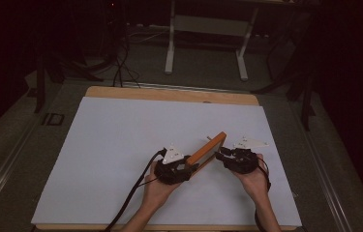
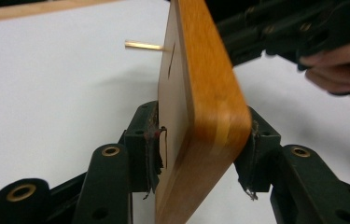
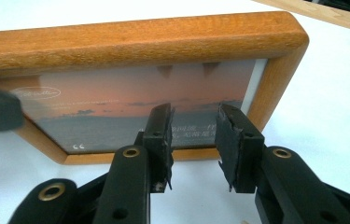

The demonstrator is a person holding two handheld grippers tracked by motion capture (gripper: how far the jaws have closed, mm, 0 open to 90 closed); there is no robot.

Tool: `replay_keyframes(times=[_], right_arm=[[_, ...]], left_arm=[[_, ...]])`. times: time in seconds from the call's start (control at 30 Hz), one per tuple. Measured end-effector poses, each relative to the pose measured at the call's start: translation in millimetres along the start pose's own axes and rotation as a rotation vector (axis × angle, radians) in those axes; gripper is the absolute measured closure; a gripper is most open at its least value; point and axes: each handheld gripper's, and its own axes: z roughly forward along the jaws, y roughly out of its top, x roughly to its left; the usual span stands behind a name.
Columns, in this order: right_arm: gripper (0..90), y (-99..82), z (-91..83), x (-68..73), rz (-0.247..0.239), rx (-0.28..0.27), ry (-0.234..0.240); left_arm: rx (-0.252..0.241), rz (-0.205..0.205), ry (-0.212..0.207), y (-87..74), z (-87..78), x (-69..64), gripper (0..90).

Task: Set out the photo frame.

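**Wooden picture frame — held on edge**

I log the picture frame (image 1: pixel 207 150) upright on the white table cover (image 1: pixel 111 159), my left gripper (image 1: pixel 185 169) clamped across its end — right gripper (image 3: pixel 193 128) narrowly parted, empty, facing its sunset print.

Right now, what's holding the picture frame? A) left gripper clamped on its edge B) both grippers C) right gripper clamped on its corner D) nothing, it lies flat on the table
A: the left gripper has its jaws pressed on both faces of the picture frame, while the right gripper sits open in front of the glass with a gap between its jaws.
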Motion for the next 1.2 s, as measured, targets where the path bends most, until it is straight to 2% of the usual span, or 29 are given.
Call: replay_keyframes(times=[0.13, 0.27, 0.37, 0.43, 0.53, 0.6, 0.9, 1.2], right_arm=[[66.1, 0.0, -0.3, -0.6, 0.001, 0.000, 0.000], [66.1, 0.0, -0.4, -0.7, 0.003, -0.001, -0.001], [66.2, -0.3, -0.4, -1.2, 0.003, -0.002, -0.001], [66.3, -0.5, -0.4, -1.6, 0.002, -0.003, -0.001], [66.4, -0.7, -0.3, -2.0, 0.004, -0.003, 0.001], [66.5, -0.8, -0.2, -2.0, 0.003, -0.002, 0.002], [66.5, -0.6, -0.3, -2.1, -0.007, 0.001, 0.012], [66.7, 2.9, -3.9, -0.5, -0.015, -0.016, 0.021]], left_arm=[[0.019, 0.009, 0.003, -8.2, 6.8, 0.6, 58.1], [0.039, -0.003, -0.002, -14.2, 14.8, 0.4, 61.1], [0.027, 0.005, 0.009, -16.0, 16.6, -0.4, 62.4], [0.018, 0.025, 0.038, -15.8, 15.8, -1.0, 65.5], [0.022, 0.017, 0.042, -14.9, 14.3, 2.6, 68.3], [0.022, 0.010, 0.039, -14.6, 14.1, 3.9, 68.6], [0.046, 0.032, 0.028, -11.7, 10.7, 6.1, 69.0], [0.061, 0.055, 0.000, -2.1, -6.3, 13.7, 69.1]])
